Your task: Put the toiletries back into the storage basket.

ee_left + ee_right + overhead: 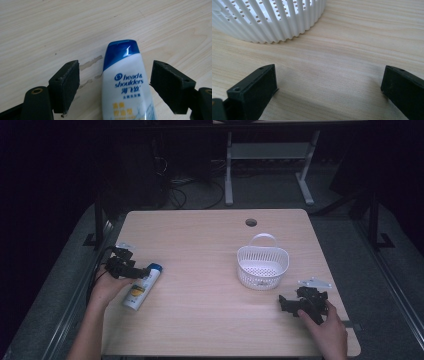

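Left tongs (pixel 113 82) agape astride shampoo bottle (pixel 126 82), gaps both sides

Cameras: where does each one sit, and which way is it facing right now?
High view: above the person's side, looking forward and down on the table; forearms, both hands.
Left gripper view: on the left gripper, along open jaws flanking the shampoo bottle.
Right gripper view: on the right gripper, toward the white basket.
Shared: bottle and basket appear in the high view too.
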`<state>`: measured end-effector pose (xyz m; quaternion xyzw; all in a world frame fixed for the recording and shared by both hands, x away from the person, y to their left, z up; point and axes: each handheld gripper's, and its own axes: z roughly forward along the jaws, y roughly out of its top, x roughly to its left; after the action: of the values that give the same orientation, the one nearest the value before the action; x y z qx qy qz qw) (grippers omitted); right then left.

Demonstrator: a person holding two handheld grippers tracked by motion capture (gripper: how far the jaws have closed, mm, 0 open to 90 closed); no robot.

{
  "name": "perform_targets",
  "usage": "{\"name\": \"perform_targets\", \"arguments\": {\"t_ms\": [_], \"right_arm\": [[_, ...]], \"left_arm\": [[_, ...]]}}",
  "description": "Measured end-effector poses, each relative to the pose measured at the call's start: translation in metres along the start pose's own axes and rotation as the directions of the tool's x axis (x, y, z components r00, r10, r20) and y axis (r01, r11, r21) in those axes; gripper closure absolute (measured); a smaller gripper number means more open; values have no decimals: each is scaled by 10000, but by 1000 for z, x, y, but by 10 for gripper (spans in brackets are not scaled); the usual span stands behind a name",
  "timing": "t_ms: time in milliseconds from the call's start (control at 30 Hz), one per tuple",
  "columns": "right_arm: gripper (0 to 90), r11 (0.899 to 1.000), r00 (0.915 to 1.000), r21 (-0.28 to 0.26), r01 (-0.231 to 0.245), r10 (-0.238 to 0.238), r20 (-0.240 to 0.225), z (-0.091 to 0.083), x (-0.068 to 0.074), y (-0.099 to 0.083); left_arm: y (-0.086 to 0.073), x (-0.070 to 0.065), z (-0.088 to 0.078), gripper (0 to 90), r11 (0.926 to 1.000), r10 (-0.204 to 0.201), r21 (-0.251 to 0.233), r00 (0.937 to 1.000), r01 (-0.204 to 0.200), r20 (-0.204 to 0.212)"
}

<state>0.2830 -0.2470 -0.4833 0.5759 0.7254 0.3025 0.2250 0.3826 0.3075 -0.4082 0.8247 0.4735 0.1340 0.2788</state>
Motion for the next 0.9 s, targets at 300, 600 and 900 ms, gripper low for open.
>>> {"name": "perform_targets", "arguments": {"t_ms": [300,600,900], "right_arm": [[0,10000,10000,0,0,0,2,0,0,0],[0,10000,10000,2,1,-1,-3,0,0,0],[0,10000,10000,1,3,-3,4,0,0,0]], "left_arm": [[9,-8,28,205,9974,167,709,9998,-161,-74],[6,-9,46,200,9923,277,1219,9992,-240,-291],[4,-12,54,209,9863,370,1624,9986,-303,-384]]}}
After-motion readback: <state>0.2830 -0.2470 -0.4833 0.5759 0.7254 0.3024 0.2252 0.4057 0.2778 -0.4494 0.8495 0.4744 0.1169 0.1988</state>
